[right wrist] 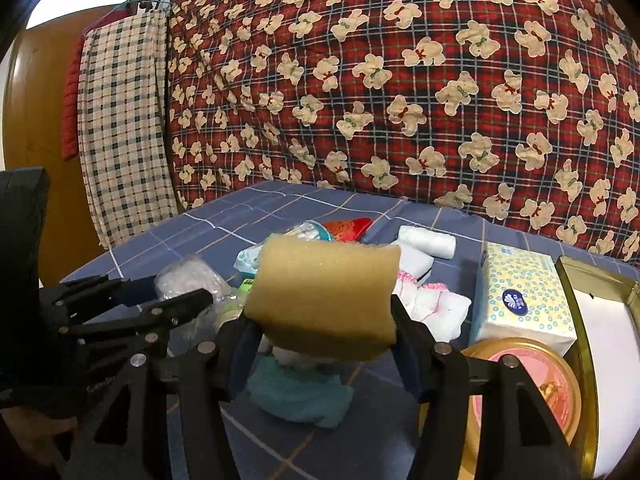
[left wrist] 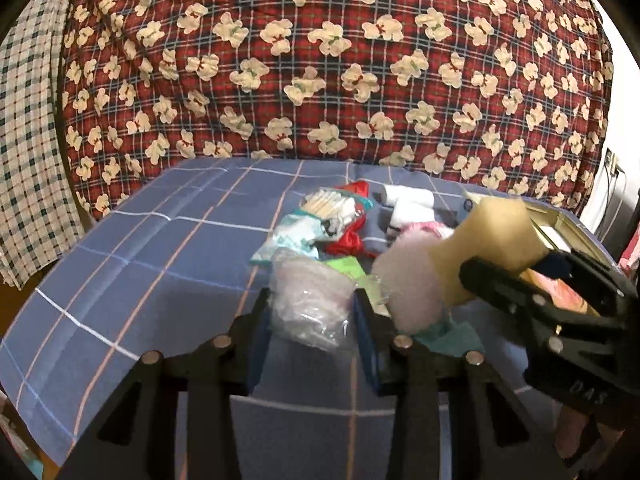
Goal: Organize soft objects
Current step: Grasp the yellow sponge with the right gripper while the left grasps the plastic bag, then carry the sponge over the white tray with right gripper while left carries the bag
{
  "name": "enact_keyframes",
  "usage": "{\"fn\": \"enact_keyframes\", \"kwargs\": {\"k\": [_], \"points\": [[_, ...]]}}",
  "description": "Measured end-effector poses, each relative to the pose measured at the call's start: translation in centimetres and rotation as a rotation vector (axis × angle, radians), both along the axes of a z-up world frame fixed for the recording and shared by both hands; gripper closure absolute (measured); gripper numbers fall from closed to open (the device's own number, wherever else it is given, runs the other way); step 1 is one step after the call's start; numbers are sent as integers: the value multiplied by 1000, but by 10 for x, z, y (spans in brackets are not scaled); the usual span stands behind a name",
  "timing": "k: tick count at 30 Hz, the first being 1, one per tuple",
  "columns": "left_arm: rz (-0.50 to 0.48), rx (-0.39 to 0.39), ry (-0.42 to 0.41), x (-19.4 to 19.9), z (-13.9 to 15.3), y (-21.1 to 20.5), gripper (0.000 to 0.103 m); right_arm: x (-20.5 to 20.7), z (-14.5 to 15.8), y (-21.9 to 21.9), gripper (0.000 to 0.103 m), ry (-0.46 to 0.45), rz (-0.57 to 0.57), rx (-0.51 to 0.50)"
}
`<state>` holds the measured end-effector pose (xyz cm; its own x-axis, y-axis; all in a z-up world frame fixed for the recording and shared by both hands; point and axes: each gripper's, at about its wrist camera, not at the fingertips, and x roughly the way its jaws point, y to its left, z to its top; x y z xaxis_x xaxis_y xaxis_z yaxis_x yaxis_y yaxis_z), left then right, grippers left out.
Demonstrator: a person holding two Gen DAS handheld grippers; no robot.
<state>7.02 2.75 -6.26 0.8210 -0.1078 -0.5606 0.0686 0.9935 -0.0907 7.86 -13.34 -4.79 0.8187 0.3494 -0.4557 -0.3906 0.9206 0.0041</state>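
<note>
Left hand-held gripper [left wrist: 312,316] pinching crinkled clear plastic bag [left wrist: 308,304]; right hand-held gripper [right wrist: 324,332] clamping yellow sponge [right wrist: 326,288], just left of tissue pack [right wrist: 524,296]

Left gripper [left wrist: 310,320] angled downward, jaws narrowed, pads pressing sides of crinkled clear plastic bag [left wrist: 308,304]. Right gripper [right wrist: 326,334] just beside it, angled downward, jaws set wider, clamped on yellow sponge [right wrist: 326,288], squeezing its lower part.
</note>
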Motion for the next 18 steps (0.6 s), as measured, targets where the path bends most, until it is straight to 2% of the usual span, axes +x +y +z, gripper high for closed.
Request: {"fn": "enact_keyframes", "kwargs": {"k": [11,18], "points": [[41,-11,-23,17,4,0,66,11,2,-1,41,-34,-18,2],[63,25,-54,24,10,-6,66,16,5,-1,41,-63,-22,-7]]}}
